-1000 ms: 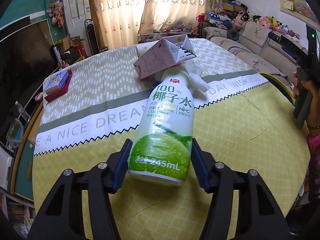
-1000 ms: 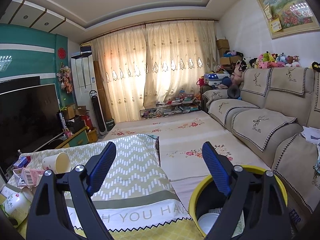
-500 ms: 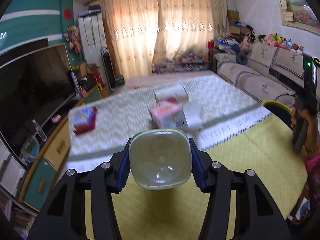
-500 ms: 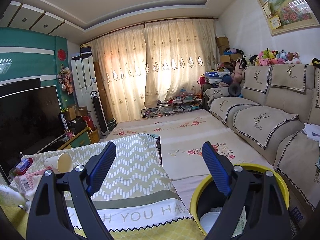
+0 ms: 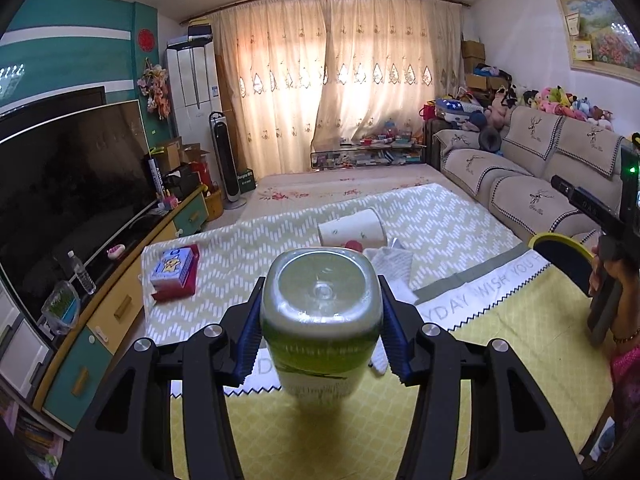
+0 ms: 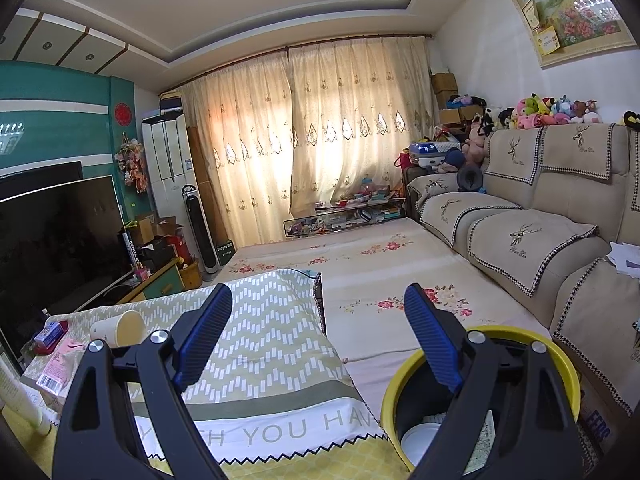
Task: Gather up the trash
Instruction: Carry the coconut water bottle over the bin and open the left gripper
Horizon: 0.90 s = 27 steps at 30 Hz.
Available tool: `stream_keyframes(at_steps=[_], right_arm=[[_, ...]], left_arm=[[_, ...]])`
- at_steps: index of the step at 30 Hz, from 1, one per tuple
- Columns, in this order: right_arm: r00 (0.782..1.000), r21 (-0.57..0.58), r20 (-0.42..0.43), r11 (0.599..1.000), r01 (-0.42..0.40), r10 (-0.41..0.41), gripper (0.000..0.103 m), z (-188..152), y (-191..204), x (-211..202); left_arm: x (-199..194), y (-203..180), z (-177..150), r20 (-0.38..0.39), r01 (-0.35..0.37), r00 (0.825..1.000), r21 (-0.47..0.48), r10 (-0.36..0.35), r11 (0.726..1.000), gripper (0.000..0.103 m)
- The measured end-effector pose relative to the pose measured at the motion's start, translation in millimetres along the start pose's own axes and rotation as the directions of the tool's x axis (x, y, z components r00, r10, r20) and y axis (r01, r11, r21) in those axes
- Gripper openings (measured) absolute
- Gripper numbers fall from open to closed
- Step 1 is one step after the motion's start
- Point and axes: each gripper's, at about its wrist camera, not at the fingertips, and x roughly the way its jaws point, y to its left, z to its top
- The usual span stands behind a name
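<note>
My left gripper (image 5: 320,292) is shut on a green-and-white coconut water bottle (image 5: 320,312), held off the table with its base turned toward the camera. The same bottle (image 6: 20,396) shows at the left edge of the right wrist view. A paper cup (image 5: 352,228) lies on its side behind it, beside crumpled white paper (image 5: 390,264). A pink carton (image 6: 60,364) lies near the cup (image 6: 118,328). My right gripper (image 6: 318,300) stands open and empty, just above the yellow bin (image 6: 560,364), which holds some trash.
The table (image 5: 520,320) wears a yellow-green cloth with lettering. A blue box on a red one (image 5: 174,268) sits at its far left. The bin (image 5: 560,242) stands off the table's right edge, by a person's hand (image 5: 604,276). A TV (image 5: 68,184) is at left, a sofa (image 6: 520,232) at right.
The left gripper has lifted the bottle off the table and tilted up, so the bottle's base now faces the camera. The right gripper has not moved.
</note>
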Motion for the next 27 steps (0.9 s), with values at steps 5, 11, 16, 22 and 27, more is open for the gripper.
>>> stream_keyframes(at_steps=[5, 11, 16, 22, 27], right_arm=[[1.0, 0.007, -0.004, 1.0, -0.006, 0.006, 0.083, 0, -1, 1], [1.0, 0.019, 0.001, 1.0, -0.011, 0.011, 0.083, 1, -2, -2], [1.0, 0.107, -0.026, 0.994, -0.007, 0.01, 0.083, 6, -20, -9], [0.998, 0.117, -0.035, 0.991, 0.061, -0.058, 0.083, 26, -62, -50], [0.986, 0.029, -0.061, 0.987, 0.16, -0.158, 0.083, 29, -96, -85]], left_arm=[[-8, -11, 6, 0.013, 0.007, 1.0, 0.023, -0.007, 1.0, 0.052], [-20, -25, 15, 0.026, 0.052, 0.998, 0.02, -0.053, 0.998, 0.052], [-23, -45, 26, 0.03, 0.099, 0.995, 0.036, -0.1, 0.994, 0.052], [-11, -96, 44, 0.012, 0.219, 0.975, 0.095, -0.221, 0.971, 0.052], [7, -153, 62, -0.006, 0.353, 0.935, 0.121, -0.355, 0.928, 0.052]])
